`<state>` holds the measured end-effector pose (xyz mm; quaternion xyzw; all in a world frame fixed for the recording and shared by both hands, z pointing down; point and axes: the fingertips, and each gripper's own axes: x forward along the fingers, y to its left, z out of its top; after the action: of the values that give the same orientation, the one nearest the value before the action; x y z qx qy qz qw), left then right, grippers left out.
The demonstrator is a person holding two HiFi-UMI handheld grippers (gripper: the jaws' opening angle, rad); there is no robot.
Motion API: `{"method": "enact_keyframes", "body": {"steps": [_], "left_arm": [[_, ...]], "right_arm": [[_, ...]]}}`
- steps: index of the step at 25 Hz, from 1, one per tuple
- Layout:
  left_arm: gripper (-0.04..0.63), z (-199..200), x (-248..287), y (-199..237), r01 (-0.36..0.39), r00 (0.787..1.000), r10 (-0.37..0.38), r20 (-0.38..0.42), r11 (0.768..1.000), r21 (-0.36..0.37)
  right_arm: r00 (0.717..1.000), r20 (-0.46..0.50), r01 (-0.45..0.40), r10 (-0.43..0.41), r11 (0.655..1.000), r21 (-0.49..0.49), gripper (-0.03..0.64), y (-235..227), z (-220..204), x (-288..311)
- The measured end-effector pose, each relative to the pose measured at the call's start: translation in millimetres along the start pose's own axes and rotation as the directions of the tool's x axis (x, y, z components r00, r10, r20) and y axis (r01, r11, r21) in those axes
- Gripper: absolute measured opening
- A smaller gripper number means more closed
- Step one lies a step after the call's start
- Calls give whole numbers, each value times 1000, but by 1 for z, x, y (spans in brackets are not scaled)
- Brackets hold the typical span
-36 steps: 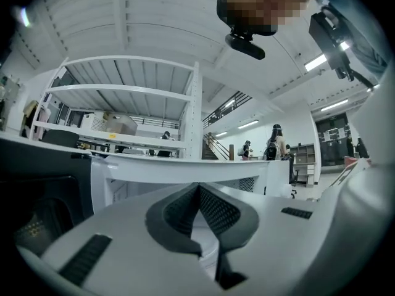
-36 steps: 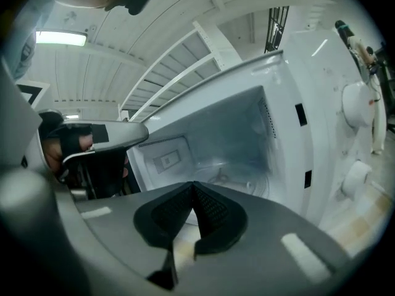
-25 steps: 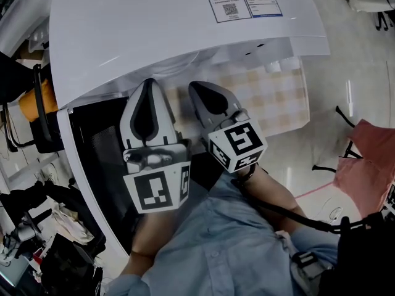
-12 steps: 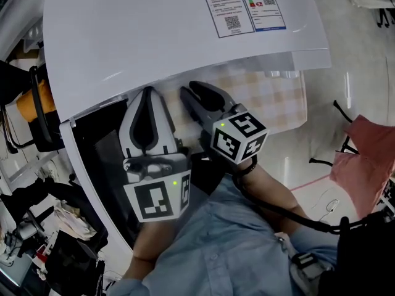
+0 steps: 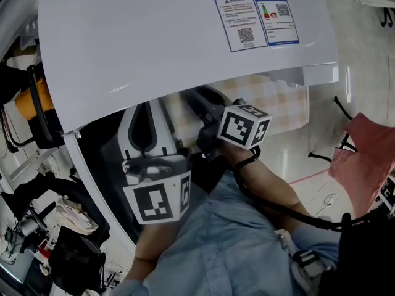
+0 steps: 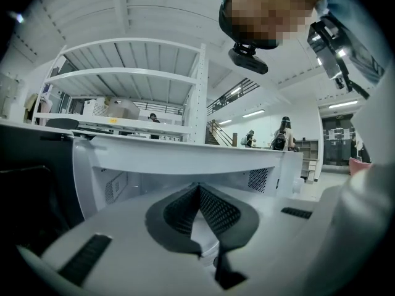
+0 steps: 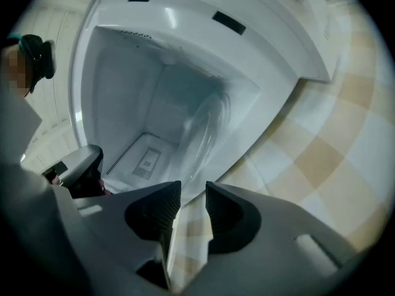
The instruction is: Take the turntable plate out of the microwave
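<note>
Turntable plate (image 7: 207,134) lies inside the microwave (image 5: 185,42), not yet held. My right gripper (image 7: 192,193) has rolled over at the opening and its jaws have just been parting, gripping nothing, so I judge the rim grab comes next. My left gripper (image 6: 199,193) is closed and empty.

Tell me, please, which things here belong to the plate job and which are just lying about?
Job: microwave, turntable plate inside it, right gripper (jaws just opened, nothing between), shut left gripper.
Lying about: checked tablecloth, pink cloth, white shelving.
</note>
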<state>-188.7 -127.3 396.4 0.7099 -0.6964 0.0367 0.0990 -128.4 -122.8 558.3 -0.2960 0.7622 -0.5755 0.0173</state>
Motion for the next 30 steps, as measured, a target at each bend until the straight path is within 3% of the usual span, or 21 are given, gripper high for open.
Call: {"method": "enact_keyframes", "body": {"steps": [7,9,30], "left_arm": [[8,0,6,3,-9,1000,9,-8,1000,-2],[8,1,7,1,-4,1000,4,-11,1000,-3],[8,-5,-9,-24,41,998,-42,-57,999,-12]], "right_arm": [[1000,-6,-30,30,999,30,126,2,11,10],[999,-14,-32,32,999,15,70,5,12,9],[1000,-1,-27,27,998,61,69,-2,-19,-31]]}}
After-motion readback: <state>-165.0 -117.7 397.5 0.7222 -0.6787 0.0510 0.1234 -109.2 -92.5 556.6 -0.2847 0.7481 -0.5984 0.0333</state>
